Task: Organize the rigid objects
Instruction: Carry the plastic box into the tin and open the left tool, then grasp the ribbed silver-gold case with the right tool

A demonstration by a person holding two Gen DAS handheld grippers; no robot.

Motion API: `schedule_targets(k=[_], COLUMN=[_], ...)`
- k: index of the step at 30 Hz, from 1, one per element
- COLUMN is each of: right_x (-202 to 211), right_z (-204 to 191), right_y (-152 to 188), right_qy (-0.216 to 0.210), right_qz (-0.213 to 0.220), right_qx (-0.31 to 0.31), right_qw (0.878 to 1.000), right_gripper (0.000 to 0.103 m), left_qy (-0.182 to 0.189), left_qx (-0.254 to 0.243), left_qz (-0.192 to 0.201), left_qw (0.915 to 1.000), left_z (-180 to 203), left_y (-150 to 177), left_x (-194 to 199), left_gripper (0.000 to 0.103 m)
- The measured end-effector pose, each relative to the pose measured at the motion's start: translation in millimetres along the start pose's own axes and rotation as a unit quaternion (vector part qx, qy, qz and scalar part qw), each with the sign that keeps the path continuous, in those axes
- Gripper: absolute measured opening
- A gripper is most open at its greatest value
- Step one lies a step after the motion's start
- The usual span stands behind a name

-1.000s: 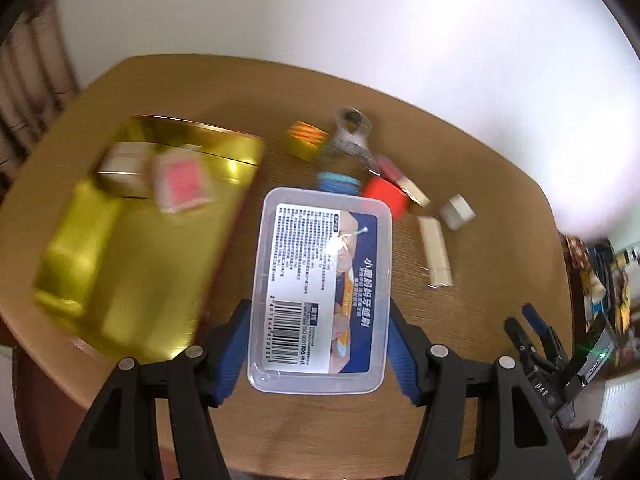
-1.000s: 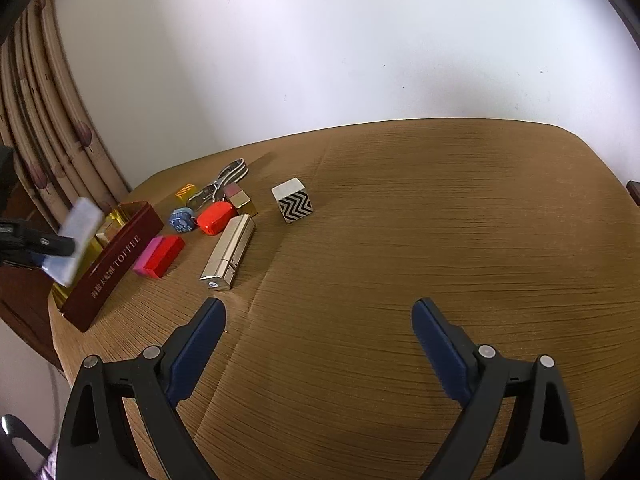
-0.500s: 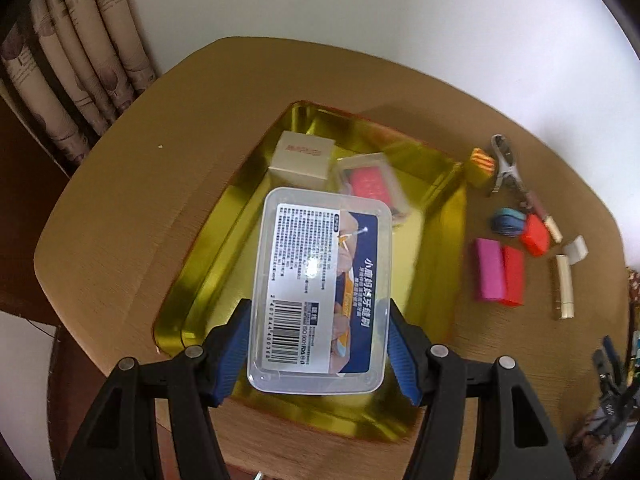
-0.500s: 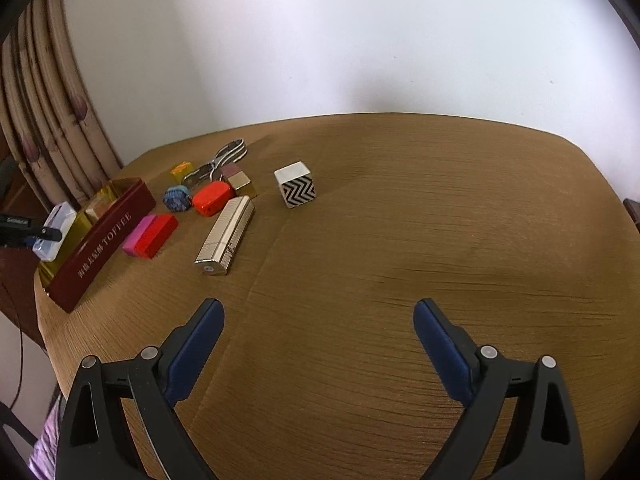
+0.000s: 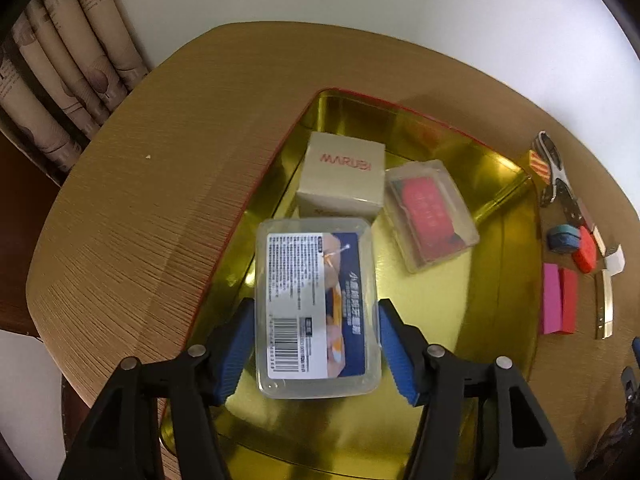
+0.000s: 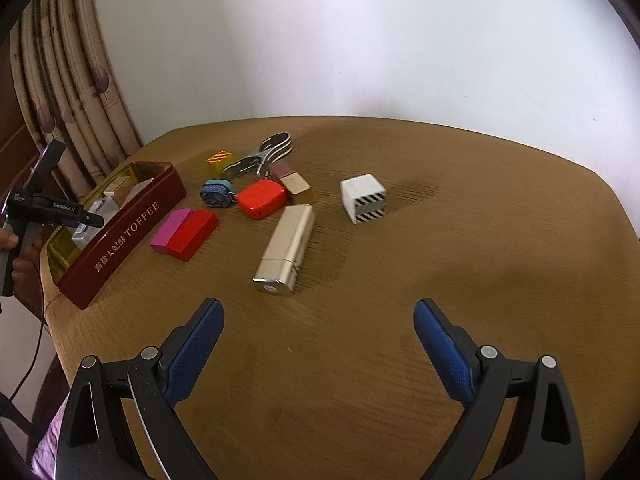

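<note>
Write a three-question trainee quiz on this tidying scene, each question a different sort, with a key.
1. True or false: the left tongs grip a clear plastic box over the gold tin tray.
2. Which lies outside the tray? A) MARUBI carton B) gold lipstick case C) clear case with red insert
3. Fill in: the right tongs are ____.

Key: 1 true; 2 B; 3 open.

Patterned curtain (image 6: 80, 92), white wall (image 6: 360, 40), brown table (image 6: 440, 260).
</note>
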State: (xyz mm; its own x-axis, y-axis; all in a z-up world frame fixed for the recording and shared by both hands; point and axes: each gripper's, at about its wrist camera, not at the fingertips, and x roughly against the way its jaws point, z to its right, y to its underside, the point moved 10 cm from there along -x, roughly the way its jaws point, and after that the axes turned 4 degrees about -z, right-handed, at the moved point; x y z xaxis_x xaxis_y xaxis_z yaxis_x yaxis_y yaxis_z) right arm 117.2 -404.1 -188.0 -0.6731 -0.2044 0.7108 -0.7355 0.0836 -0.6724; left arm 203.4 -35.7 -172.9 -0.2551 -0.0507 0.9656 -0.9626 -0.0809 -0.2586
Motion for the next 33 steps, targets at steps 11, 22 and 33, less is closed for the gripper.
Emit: schedule_targets(k=[11,22,33], right_x=[-43,-83,-79], right_z=[-28,-21,-21], right_y=[-29,-35,-30], right_qy=[0.023,0.049,0.049], right_qz=[-0.043,-0.122,-0.143], right_qx=[0.035,0.017,0.02], right_qw=[0.998,0.991,0.988], right_gripper=[0.078,0.031,0.027], left_qy=[0.01,0.083,0.047], left_qx=[0.021,0.097,0.116], left_qz=[0.067,0.093,0.107], left_qw=[0.9975,0.9875,0.9864], left_z=[3,-9,-34], left_y=[28,106,151], left_x=[56,95,85], left_gripper=[0.062,0.062,0.062])
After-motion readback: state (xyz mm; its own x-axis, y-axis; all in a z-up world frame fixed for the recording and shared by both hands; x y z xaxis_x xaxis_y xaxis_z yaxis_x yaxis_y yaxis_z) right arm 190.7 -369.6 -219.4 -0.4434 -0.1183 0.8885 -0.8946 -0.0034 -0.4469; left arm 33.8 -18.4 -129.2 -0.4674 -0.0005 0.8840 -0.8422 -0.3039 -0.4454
